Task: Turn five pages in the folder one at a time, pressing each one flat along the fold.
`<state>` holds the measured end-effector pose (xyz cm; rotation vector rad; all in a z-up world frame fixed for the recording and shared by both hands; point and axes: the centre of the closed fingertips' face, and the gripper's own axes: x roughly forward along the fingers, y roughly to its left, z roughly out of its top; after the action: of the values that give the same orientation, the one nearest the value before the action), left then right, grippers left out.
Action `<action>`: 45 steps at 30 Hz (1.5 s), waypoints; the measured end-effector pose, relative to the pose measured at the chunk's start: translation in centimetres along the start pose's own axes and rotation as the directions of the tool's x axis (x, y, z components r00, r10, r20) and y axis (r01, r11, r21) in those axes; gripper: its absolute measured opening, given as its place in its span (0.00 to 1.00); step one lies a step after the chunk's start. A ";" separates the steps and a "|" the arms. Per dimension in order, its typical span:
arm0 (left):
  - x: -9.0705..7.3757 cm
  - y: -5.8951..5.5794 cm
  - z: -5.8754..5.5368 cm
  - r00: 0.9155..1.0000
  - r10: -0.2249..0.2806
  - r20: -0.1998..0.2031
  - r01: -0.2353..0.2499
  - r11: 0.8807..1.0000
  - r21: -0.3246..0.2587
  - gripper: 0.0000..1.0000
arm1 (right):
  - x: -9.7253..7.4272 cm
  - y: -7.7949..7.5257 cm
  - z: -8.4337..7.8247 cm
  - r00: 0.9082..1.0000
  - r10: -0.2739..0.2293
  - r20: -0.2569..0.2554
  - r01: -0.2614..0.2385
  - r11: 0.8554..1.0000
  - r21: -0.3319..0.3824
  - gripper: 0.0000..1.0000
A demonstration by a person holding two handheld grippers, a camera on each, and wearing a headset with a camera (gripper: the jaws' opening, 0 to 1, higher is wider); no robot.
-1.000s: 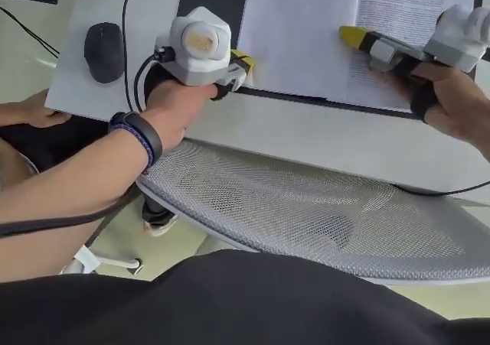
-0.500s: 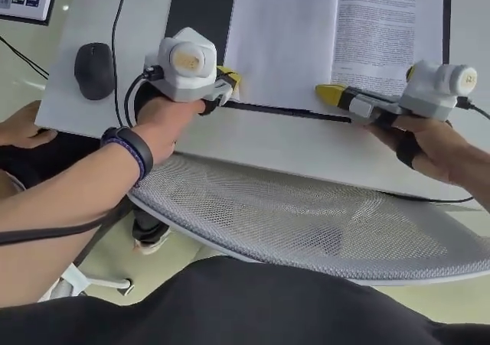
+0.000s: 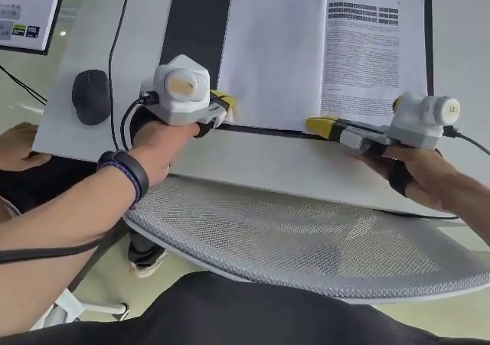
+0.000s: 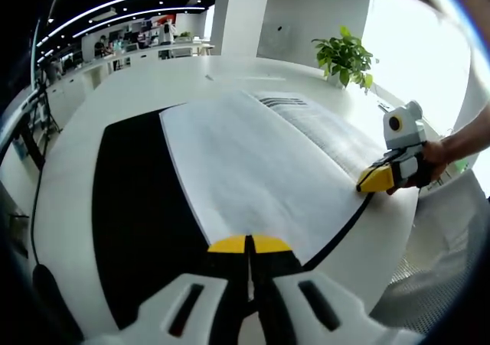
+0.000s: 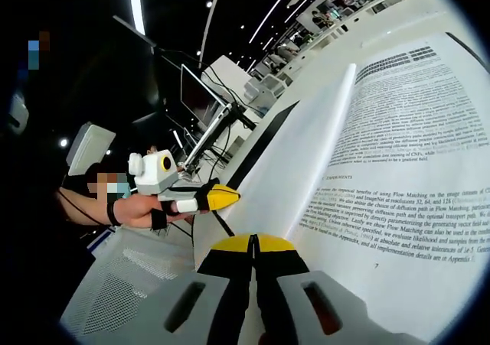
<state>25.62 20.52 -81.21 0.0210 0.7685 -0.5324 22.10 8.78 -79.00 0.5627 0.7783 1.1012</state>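
Note:
The folder lies open on the white desk, its black cover (image 3: 195,24) spread at the left. A blank white page (image 3: 268,54) lies left of the fold and a printed page (image 3: 375,50) right of it. My left gripper (image 3: 222,104) is shut, its yellow tips (image 4: 249,244) resting on the near left corner of the blank page (image 4: 253,169). My right gripper (image 3: 315,125) is shut too, with its tips (image 5: 253,243) at the near end of the fold, beside the printed page (image 5: 398,146). Each gripper shows in the other's view: right gripper (image 4: 379,178), left gripper (image 5: 210,198).
A black mouse (image 3: 90,96) and its cable lie left of the folder, with a monitor (image 3: 27,12) at the far left corner. A grey mesh chair back (image 3: 306,230) sits between me and the desk edge. A potted plant (image 4: 346,54) stands at the far end.
The right gripper has slid down the fold, from over the pages to the folder's near edge. The left gripper has stayed on the blank page's corner. The head camera has tilted up.

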 end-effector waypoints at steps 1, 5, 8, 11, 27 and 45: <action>0.0 0.0 0.0 1.000 0.001 -0.001 -0.001 1.000 0.000 0.00 | 0.0 -0.1 0.0 1.000 -0.003 -0.002 0.003 1.000 0.004 0.00; 0.0 0.0 0.0 1.000 0.001 -0.004 -0.001 1.000 -0.006 0.00 | -0.1 -0.1 0.0 1.000 -0.008 -0.011 0.009 1.000 0.016 0.00; 0.0 -0.1 0.0 1.000 -0.003 -0.007 0.003 1.000 -0.007 0.00 | -0.1 -0.1 0.0 1.000 -0.017 -0.015 0.017 1.000 0.023 0.00; 0.0 -0.1 0.0 1.000 -0.003 -0.012 0.003 1.000 -0.010 0.00 | -0.1 -0.2 0.1 1.000 -0.027 -0.015 0.028 0.999 0.037 0.00; -0.3 -0.7 0.4 0.998 -0.020 -0.061 0.020 1.000 -0.006 0.08 | -1.9 -0.4 1.6 0.991 -0.133 -0.005 0.133 0.991 0.033 0.01; -3.1 -1.7 2.1 0.999 -0.040 -0.024 0.041 0.999 0.034 0.24 | -6.5 -1.0 4.5 0.953 -0.296 0.069 0.303 0.942 -0.145 0.21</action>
<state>24.39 20.03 -77.39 0.0439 0.7843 -0.5845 24.64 2.26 -75.25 0.3247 0.7048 0.8539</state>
